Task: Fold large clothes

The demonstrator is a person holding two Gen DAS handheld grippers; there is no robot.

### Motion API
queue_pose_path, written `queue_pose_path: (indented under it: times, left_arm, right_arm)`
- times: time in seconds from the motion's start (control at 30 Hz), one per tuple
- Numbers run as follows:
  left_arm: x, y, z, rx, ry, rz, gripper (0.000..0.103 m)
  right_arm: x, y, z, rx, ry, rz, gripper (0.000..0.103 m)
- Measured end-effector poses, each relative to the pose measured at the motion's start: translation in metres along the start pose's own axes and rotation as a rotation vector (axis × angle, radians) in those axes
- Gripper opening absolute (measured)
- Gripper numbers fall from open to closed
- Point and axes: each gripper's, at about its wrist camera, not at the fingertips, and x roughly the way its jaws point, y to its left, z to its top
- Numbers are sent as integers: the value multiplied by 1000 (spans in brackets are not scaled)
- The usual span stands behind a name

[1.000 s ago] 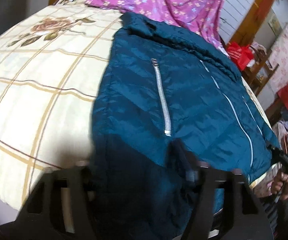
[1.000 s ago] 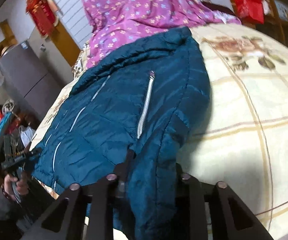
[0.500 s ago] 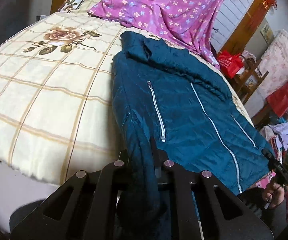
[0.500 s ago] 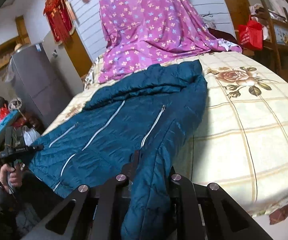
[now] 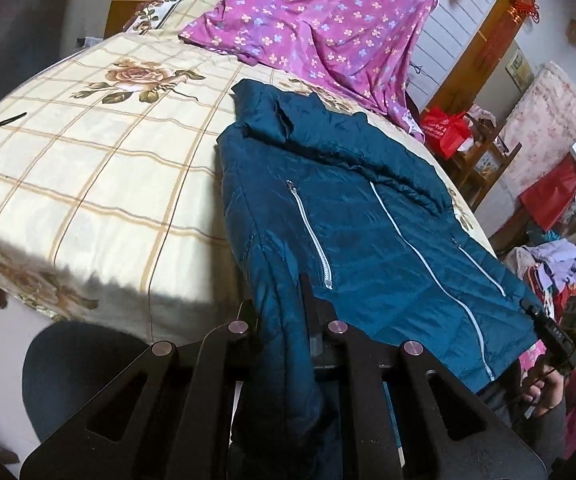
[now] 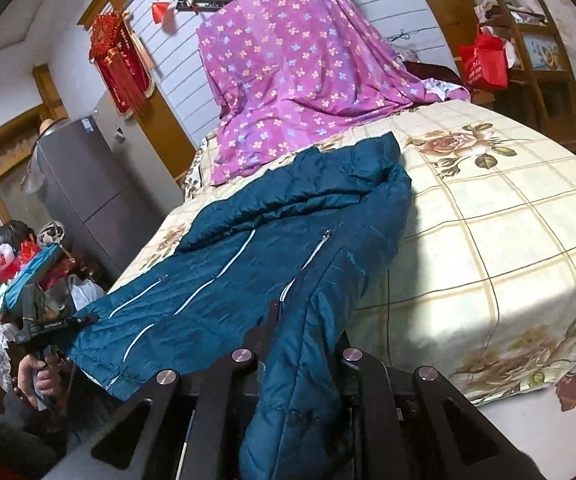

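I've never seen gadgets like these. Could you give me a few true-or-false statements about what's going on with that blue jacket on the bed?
1. Both claws are clamped on the teal jacket. True: the left claw and the right claw each pinch its fabric.
2. The jacket is neatly folded. False: it lies spread out.
3. A purple flowered sheet lies beyond the jacket. True.
4. The bedspread is plain white. False: cream checks with roses.

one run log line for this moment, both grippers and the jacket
left gripper: shut on jacket hem | right gripper: shut on jacket hem | jacket: front up on bed, zipped | fold: not yet made
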Motion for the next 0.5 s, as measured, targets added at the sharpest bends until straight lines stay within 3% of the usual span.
queue_pose_path:
  times: [0.5]
  left_arm:
    - [-57,-14,-32,-5,-58,-32,8]
  right_arm:
    - [-49,13,-13,-32,-60,2,12]
